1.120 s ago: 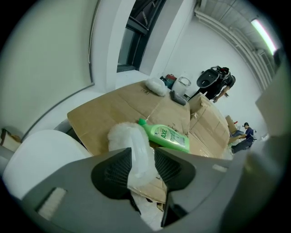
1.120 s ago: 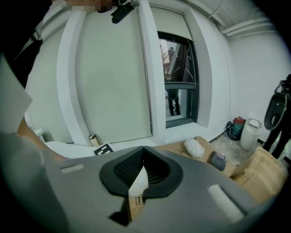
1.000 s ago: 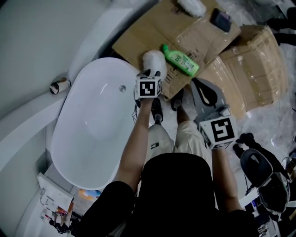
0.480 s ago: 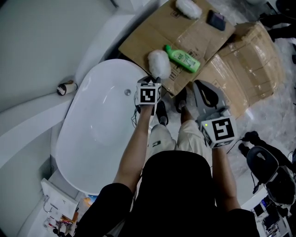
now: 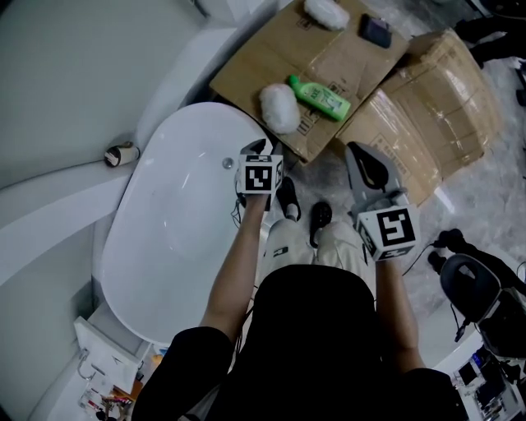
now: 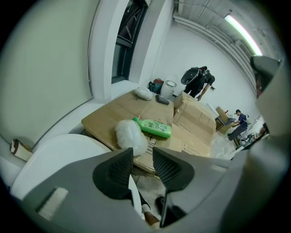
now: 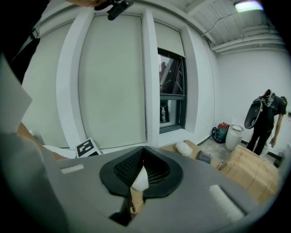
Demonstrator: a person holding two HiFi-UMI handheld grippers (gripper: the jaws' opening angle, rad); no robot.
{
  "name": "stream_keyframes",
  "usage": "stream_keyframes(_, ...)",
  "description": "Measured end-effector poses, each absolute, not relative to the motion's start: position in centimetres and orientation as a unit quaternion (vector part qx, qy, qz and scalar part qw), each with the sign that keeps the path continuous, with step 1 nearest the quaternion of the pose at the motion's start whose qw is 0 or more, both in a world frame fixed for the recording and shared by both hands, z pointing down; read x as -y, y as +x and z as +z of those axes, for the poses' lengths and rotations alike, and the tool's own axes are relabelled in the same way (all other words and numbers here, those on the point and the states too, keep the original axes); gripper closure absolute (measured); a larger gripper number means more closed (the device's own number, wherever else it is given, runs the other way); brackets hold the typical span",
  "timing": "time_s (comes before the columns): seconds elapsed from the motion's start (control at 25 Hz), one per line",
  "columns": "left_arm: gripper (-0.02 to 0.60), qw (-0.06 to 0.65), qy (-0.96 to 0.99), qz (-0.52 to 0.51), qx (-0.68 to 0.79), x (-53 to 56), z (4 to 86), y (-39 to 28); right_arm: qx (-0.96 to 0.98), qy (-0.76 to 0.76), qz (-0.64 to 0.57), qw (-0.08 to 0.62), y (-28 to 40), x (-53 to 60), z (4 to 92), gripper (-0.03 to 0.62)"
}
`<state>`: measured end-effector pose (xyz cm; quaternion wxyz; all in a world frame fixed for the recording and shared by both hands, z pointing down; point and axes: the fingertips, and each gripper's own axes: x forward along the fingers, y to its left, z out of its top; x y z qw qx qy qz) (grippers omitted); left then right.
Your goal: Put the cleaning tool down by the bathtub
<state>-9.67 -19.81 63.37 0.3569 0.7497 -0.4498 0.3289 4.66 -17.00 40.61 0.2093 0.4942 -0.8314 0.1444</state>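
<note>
The cleaning tool, a white fluffy duster head (image 5: 279,108), lies on flattened cardboard (image 5: 263,57) right beside the end of the white bathtub (image 5: 111,247). In the left gripper view the cleaning tool (image 6: 130,135) rests just beyond the jaws, apart from them. My left gripper (image 5: 258,150) hovers over the tub's rim, a little short of the tool; its jaws are closing with nothing between them. My right gripper (image 5: 367,167) is held to the right over the floor, and its jaws meet at the tips (image 7: 143,150).
A green bottle (image 5: 319,97) lies next to the tool. Farther back on the cardboard are a second white fluffy piece (image 5: 326,12) and a dark object (image 5: 378,31). Wrapped boxes (image 5: 436,107) stand at the right. A small roll (image 5: 122,153) sits on the ledge left of the tub.
The left gripper has drawn back from the fluffy tool toward the person. The tool stays on the cardboard by the tub. The right gripper has barely moved.
</note>
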Motion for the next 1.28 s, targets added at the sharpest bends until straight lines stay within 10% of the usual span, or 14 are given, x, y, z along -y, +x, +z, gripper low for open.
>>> stream_keyframes(1.28, 0.502, 0.247, 0.767, 0.245, 0.539, 3.3, 48.0, -4.0, 0.888, 0.434, 0.076, 0.13, 9.6, -0.7, 34.2, 0.585)
